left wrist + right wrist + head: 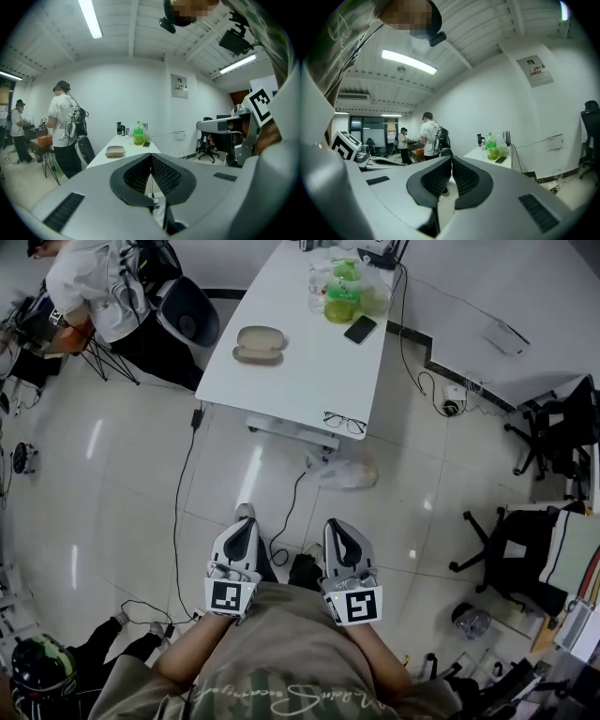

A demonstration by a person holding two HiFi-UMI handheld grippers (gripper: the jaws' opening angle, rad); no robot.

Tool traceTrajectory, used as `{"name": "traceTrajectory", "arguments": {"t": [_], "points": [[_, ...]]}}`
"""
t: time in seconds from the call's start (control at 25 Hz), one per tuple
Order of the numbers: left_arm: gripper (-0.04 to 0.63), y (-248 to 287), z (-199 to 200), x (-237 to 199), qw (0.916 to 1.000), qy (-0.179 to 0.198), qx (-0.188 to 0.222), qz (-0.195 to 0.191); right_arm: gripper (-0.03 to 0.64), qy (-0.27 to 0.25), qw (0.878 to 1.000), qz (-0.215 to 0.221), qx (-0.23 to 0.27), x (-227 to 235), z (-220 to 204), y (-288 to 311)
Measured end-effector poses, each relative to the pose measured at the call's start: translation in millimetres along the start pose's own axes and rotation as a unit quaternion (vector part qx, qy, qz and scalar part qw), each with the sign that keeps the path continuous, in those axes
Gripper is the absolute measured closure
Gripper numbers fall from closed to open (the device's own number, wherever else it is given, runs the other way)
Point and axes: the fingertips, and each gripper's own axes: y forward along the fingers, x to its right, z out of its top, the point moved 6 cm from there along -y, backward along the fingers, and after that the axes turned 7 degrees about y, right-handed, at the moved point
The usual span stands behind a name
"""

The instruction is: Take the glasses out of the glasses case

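My left gripper (244, 515) and right gripper (332, 527), both pressed together, empty, well apart from beige oval glasses case (259, 343) and black-framed glasses (344, 422) on white table (300, 367)

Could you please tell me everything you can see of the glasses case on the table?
The case is a beige, oval clamshell with rounded ends and a matte skin. It looks shut: a seam runs round its side between lid and base, and nothing shows inside. It lies flat on the white table, near its left edge in the head view. Only the table touches it; the glasses lie apart at the near edge, the bottles and phone farther right.
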Motion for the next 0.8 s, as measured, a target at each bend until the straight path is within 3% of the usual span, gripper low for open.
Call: {"name": "traceTrajectory", "arguments": {"t": [0.2, 0.36, 0.56, 0.8], "points": [[0.588, 3, -9, -55, 0.9986, -0.015, 0.035, -0.035, 0.604, -0.018, 0.999, -0.024, 0.024, -36, 0, 43], [0.588, 8, 8, -121, 0.9958, -0.014, 0.077, -0.046, 0.604, -0.047, 0.996, -0.064, 0.048, -76, 3, 94], [0.588, 3, 5, -195, 0.9946, -0.04, 0.073, -0.063, 0.604, -0.041, 0.993, -0.109, 0.029, -126, -7, 151], [0.587, 5, 5, -230, 0.9945, -0.03, 0.08, -0.061, 0.604, -0.058, 0.994, -0.084, 0.029, -162, 2, 190]]}}
